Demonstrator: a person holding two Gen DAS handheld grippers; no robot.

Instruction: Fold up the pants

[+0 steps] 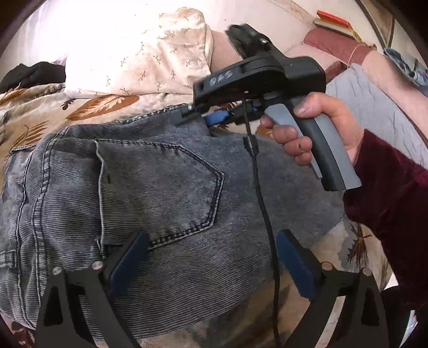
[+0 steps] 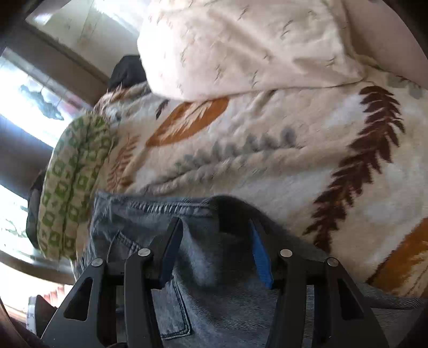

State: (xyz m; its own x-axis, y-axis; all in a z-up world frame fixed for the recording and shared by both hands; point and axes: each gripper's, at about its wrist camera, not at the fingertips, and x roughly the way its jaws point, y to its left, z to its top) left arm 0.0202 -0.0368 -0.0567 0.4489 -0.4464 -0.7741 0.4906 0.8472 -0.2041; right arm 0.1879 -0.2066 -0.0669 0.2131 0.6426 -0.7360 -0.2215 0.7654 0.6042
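Grey-blue denim pants (image 1: 160, 187) lie on a leaf-patterned blanket (image 1: 53, 112), back pocket (image 1: 165, 187) up. My left gripper (image 1: 211, 257) is open just above the pants below the pocket, its blue pads apart and holding nothing. The right gripper (image 1: 211, 117), held in a hand, sits at the far edge of the pants by the waistband. In the right wrist view the right gripper (image 2: 216, 238) is open, with a raised fold of the pants (image 2: 214, 267) between its fingers; the fingers are apart and not pinching it.
A cream pillow (image 1: 139, 53) lies beyond the pants. A green checked cloth roll (image 2: 72, 184) sits at the blanket's edge by a window. A black cable (image 1: 262, 208) hangs from the right gripper across the pants. A grey cloth (image 1: 374, 107) and books (image 1: 334, 21) lie far right.
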